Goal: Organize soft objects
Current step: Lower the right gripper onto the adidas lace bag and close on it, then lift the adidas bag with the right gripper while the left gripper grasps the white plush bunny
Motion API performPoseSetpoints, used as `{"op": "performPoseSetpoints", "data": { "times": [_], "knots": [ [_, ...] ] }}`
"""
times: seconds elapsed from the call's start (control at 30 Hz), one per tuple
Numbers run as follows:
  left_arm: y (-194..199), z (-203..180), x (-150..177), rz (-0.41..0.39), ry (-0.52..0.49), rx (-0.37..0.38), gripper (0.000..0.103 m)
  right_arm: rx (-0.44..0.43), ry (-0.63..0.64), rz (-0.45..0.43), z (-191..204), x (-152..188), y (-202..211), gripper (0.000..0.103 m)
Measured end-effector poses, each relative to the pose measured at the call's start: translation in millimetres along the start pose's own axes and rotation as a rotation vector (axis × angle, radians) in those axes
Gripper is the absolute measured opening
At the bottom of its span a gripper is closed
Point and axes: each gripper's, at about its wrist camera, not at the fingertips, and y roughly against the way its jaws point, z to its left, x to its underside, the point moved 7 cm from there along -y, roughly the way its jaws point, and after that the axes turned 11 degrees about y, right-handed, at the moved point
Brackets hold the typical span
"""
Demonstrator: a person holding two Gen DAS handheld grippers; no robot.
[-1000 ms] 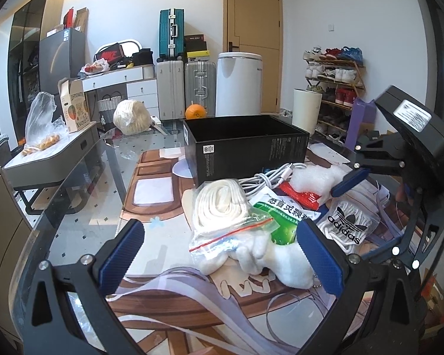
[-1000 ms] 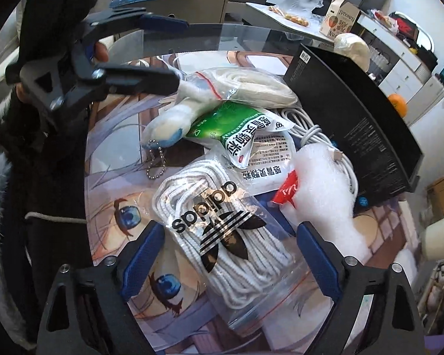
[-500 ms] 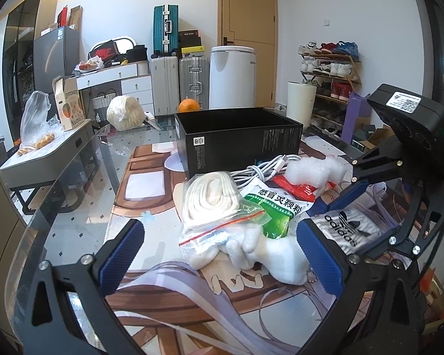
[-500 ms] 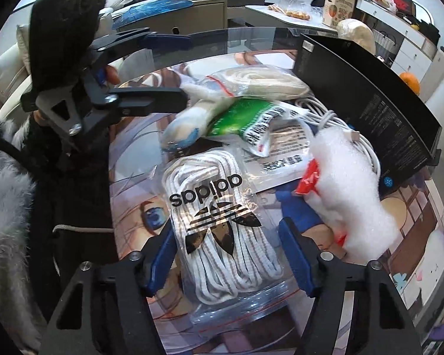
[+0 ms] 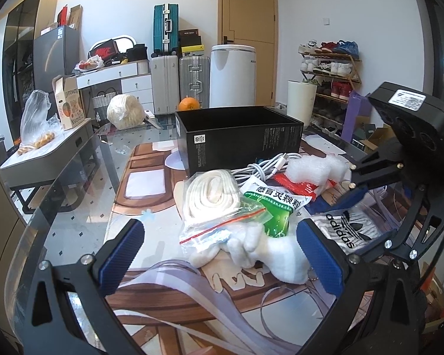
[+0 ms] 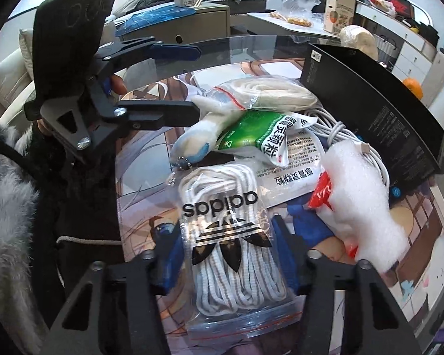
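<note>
We saw the right gripper [image 6: 226, 263] pointing steeply down, its blue pads closing in on the clear adidas bag of white laces [image 6: 228, 236]; the pads met both sides of the bag, which lay flat on the printed mat [image 6: 142, 177] at the near edge of the pile. Just beyond the bag's top sat a small white plush with a blue tip and bead chain [image 6: 194, 145], and over that a green-and-white medicine packet [image 6: 260, 136] and a zip bag of cream-coloured cord [image 6: 269, 91]. To the right of the laces lay a lump of white foam wrap [image 6: 358, 195] on a red sachet [image 6: 321, 192], with a coiled white cable [image 6: 340, 130] behind it, touching the open black box [image 6: 379, 109].

Our left gripper [image 5: 222, 254] hung over the mat's other side with its jaws spread wide and nothing between them, the plush and cord bag just ahead of its fingertips. From that view the black box stood upright behind the pile on the glass table [image 5: 83, 204]. An orange [image 5: 188, 104], suitcases [image 5: 177, 80] and a shoe rack [image 5: 330, 68] stood well apart along the far wall
</note>
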Motion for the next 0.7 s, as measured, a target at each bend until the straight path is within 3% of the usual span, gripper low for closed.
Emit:
{"op": "performPoseSetpoints", "data": {
  "times": [0.27, 0.57, 0.7],
  "knots": [
    [0.8, 0.3, 1.3, 0.006, 0.001, 0.005, 0.103, 0.147, -0.105, -0.063, 18.0, 11.4, 20.2, 0.044],
    [-8.6, -5.5, 8.6, 0.068, 0.036, 0.034, 0.103, 0.407, -0.394, -0.200, 11.9, 26.4, 56.7, 0.044],
    [-12.5, -11.0, 13.6, 0.098, 0.023, 0.028, 0.103, 0.424, -0.490, -0.275, 8.2, 22.9, 63.5, 0.044]
  ]
}}
